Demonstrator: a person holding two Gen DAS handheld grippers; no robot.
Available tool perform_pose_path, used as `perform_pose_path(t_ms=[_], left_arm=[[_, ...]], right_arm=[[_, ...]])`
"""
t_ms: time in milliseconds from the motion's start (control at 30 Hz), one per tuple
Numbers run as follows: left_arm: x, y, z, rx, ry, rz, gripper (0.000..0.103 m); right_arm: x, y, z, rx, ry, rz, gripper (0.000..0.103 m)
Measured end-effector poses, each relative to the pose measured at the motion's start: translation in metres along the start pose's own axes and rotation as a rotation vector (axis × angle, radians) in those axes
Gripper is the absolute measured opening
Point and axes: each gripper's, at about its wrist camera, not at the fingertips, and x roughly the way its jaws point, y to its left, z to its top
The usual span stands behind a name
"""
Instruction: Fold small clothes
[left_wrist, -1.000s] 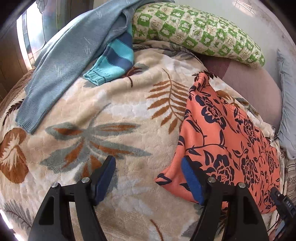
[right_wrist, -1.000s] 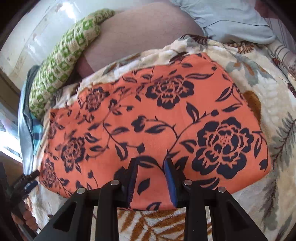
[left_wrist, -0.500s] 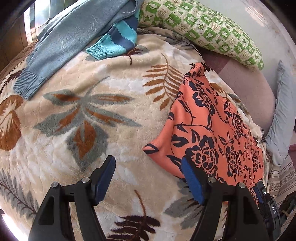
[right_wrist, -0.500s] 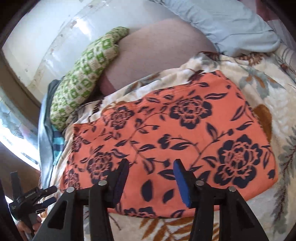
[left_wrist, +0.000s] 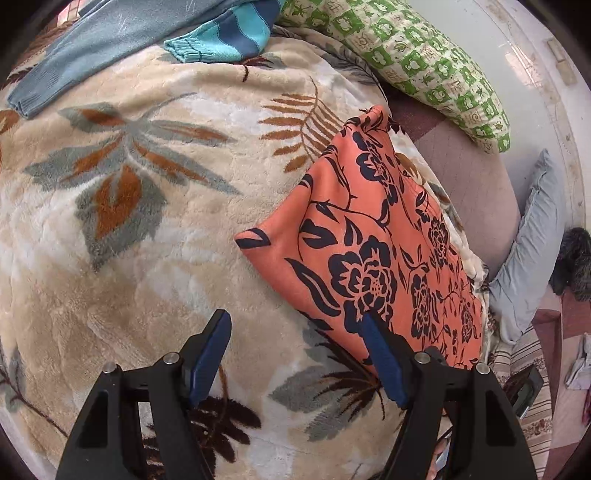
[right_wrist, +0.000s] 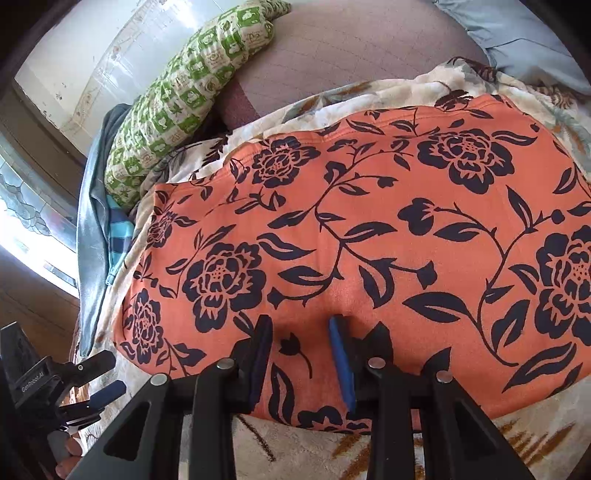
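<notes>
Item: orange floral garment (right_wrist: 369, 236), spread flat on a leaf-patterned fleece blanket (left_wrist: 122, 229), apparently laid out for folding.
Right gripper (right_wrist: 301, 343): fingers part-way apart and pressing into the near hem, cloth between them, not visibly clamped.
Left gripper (left_wrist: 295, 354): wide apart, empty, beside the garment's corner, likely to pinch next.
Green patterned pillow (left_wrist: 424, 62) and blue sweaters (left_wrist: 140, 33) lie well beyond.

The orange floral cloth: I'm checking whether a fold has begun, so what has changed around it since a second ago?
The right gripper has come in lower over the near edge of the orange floral cloth; whether its jaws pinch the fabric is unclear. The left gripper has shifted, its view swinging so the cloth's corner sits further ahead, jaws open over the blanket. The cloth lies flat as before, not yet folded.
</notes>
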Motion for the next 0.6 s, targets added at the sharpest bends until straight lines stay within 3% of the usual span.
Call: perform_pose_path(t_ms=[100,300,367,400,433,600], left_arm=[[0.004,-0.001,0.005,-0.013,0.001,-0.066,0.074],[0.023,0.0,0.012,-0.049,0.014,-0.127,0.073],[0.025,-0.002,0.011,-0.044,0.006,-0.141,0.057],[0.027,-0.004,0.011,-0.032,0.007,-0.139,0.039],[0.029,-0.005,0.012,-0.026,0.006,-0.137,0.033],[0.031,0.0,0.013,-0.059,-0.013,-0.152,0.03]], right_arm=[[0.001,-0.001,-0.001,-0.004,-0.002,0.001,0.036],[0.003,0.004,0.001,-0.032,0.0,-0.016,0.037],[0.003,0.003,0.002,-0.025,0.004,-0.007,0.037],[0.003,0.002,0.003,-0.025,0.007,-0.003,0.037],[0.004,0.002,0.004,-0.026,0.008,0.0,0.037],[0.005,0.002,0.004,-0.03,0.009,0.002,0.037]])
